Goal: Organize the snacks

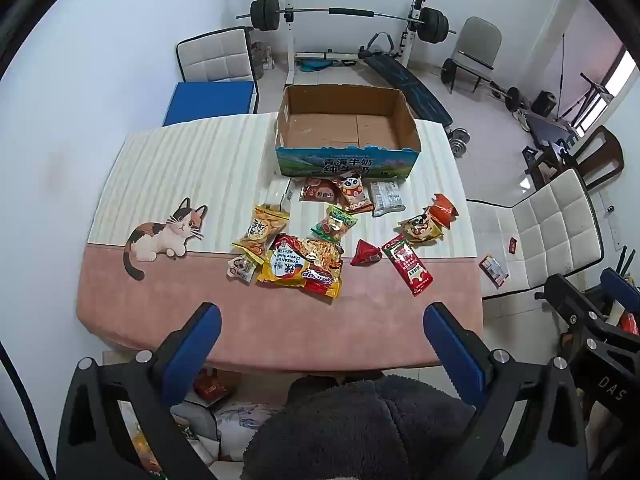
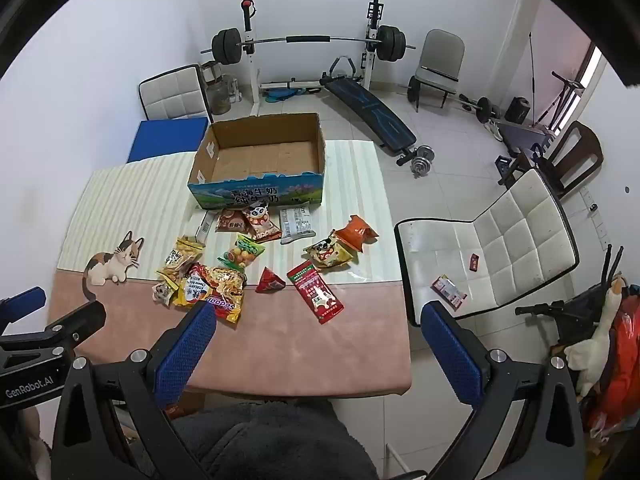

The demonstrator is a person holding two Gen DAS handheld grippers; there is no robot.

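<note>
The cardboard box (image 1: 347,128) has nothing in it. About twelve snack packs lie on the table (image 1: 160,312) just in front of the box, the big noodle bag (image 1: 306,266) nearest the tools. One more pack (image 2: 448,292) lies on the white chair (image 2: 520,232). The left gripper (image 1: 322,328) and right gripper (image 2: 320,326) hang above the table's near edge, well short of the box, both wide open and holding nothing.

The cardboard box (image 1: 347,162) reads "青海牛奶" with "纯牛奶" beneath, on its blue front panel. The big yellow noodle packet (image 1: 303,265) shows "KOREAN" and "sedaap" (upside down from here). The left gripper (image 2: 30,376) body carries "GenRobot.AI"; the right gripper (image 1: 612,388) body shows "DAS". Smaller packets' print is unreadable.
</note>
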